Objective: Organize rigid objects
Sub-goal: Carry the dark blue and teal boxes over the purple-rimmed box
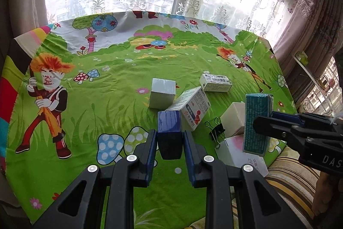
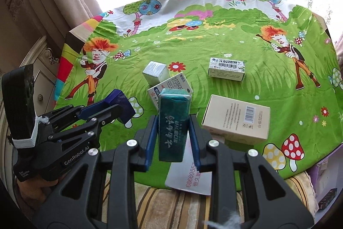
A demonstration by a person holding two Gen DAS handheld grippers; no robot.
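While my left gripper (image 1: 169, 138) pinches the blue block (image 1: 169, 134) upright above the surface (image 1: 107, 83), my right gripper (image 2: 173, 132) clamps the teal box (image 2: 173, 121), long axis along its jaws, nearer the big cream box (image 2: 235, 119).

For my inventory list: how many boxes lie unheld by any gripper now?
5: silver cube box; medicine box beside it; barcode box farther back; beige box near right; white box at the near edge. Others may be hidden.
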